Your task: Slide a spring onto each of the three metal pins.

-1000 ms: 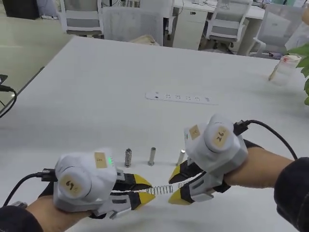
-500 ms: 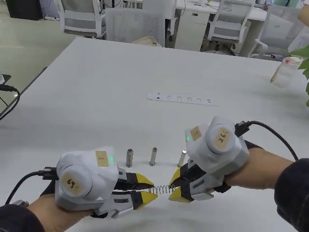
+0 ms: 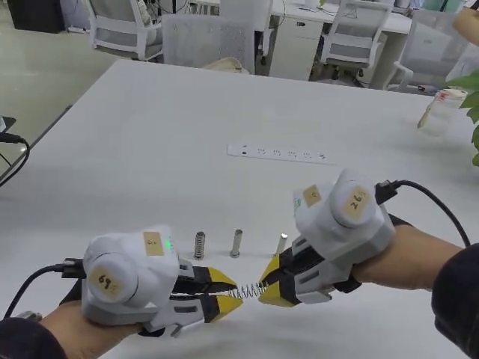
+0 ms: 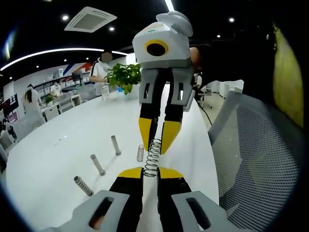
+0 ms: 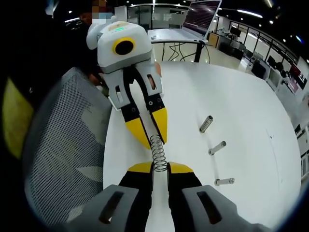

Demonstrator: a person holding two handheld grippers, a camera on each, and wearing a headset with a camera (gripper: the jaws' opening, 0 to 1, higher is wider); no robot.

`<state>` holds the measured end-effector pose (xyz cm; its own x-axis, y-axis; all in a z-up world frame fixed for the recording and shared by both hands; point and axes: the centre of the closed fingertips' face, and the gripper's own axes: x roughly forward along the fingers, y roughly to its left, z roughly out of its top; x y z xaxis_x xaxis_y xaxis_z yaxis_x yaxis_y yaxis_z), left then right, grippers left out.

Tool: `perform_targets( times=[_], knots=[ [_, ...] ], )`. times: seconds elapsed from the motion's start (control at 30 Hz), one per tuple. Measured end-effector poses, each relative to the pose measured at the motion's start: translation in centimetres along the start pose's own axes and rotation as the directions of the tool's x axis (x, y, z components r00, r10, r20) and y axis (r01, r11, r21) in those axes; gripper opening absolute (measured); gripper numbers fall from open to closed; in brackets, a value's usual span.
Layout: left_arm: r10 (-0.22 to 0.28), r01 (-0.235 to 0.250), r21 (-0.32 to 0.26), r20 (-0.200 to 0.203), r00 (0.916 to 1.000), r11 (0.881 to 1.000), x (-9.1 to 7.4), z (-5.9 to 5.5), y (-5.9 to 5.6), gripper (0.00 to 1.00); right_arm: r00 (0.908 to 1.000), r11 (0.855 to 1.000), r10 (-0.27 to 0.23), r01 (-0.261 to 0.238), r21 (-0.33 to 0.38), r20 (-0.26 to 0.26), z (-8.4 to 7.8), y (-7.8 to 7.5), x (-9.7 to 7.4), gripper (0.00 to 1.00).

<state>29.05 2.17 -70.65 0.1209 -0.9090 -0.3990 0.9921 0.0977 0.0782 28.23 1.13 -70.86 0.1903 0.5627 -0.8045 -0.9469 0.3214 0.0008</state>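
White grippers, yellow-tipped fingers, dark sleeves

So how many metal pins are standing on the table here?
3, upright in a row on the table: the left pin carries a spring, the middle pin is bare, the right pin is bare too. None seems hidden.
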Motion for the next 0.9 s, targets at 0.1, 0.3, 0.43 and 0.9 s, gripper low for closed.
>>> perform_targets(
  times=[0.1, 0.3, 0.43, 0.9],
  knots=[
    [0.001, -0.001, 0.000, -0.003, 1.0000, 1.000, 0.0, 0.0, 0.0, 0.03, 0.9998, 1.000, 0.006, -0.006, 0.007, 0.019, 0.5, 0.1, -0.2, 0.08],
    [0.005, -0.005, -0.002, 0.005, 1.0000, 1.000, -0.1, 0.1, 0.0, 0.02, 0.9989, 1.000, 0.011, -0.012, 0.014, 0.045, 1.3, 0.2, -0.6, 0.09],
    [0.005, -0.005, -0.005, 0.007, 1.0000, 1.000, 0.0, 0.1, 0.1, 0.02, 0.9989, 1.000, 0.015, -0.015, 0.001, 0.045, 1.8, 0.4, -0.7, 0.08],
    [0.002, -0.002, -0.017, 0.014, 0.9999, 1.000, 0.3, 0.2, -0.2, 0.02, 0.9990, 0.998, 0.022, -0.024, -0.064, -0.039, 2.8, 0.8, -0.6, 0.08]
  ],
)
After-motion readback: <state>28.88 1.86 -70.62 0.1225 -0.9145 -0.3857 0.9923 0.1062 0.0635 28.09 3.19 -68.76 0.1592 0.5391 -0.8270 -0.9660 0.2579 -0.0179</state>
